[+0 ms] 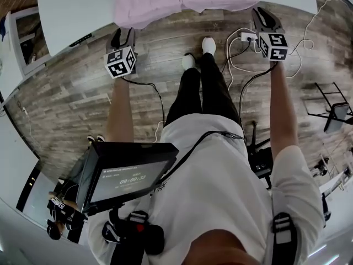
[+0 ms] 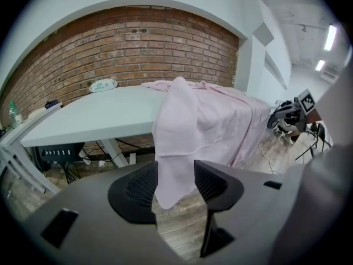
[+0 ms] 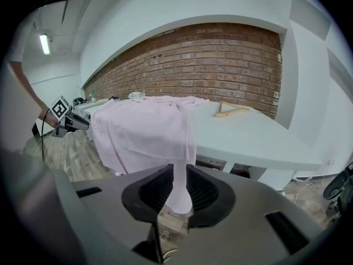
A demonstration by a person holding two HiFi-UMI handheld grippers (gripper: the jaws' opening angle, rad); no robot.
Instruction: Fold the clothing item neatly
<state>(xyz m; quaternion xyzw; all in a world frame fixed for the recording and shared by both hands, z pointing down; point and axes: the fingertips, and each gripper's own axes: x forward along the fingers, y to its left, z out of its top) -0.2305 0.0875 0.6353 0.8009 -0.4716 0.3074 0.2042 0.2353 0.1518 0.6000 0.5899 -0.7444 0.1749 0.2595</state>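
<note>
**A:** How do the two grippers stand in front of the table (image 2: 94, 115)?

**B:** Both are just before the table's near edge, a little below its top. The left gripper (image 2: 175, 181) has its jaws well apart. A hanging corner of the pink garment (image 2: 204, 120) shows in the gap, but the pads do not press on it. The right gripper (image 3: 177, 189) is open only a little. A narrow tip of cloth stands in its gap, and I judge that it is not clamped.

**A:** So nothing is held. Where is the garment?

**B:** A good part of it hangs over the table's near edge, toward the floor. The rest lies bunched on the table top just behind that edge. Farther back on the table top lies a light wooden thing (image 3: 234, 112), perhaps a hanger, well apart from the cloth.

**A:** How can this step be done well?

**B:** I think the step is to take the two hanging corners. Each corner should go deep between the pads before the jaws close, because such thin cloth slips out easily. Both grips should be at the same height under the table edge, so that the hem stays level. After that, I would lift the cloth and lay it flat on the table top, on this side of the wooden thing, before any fold.
</note>
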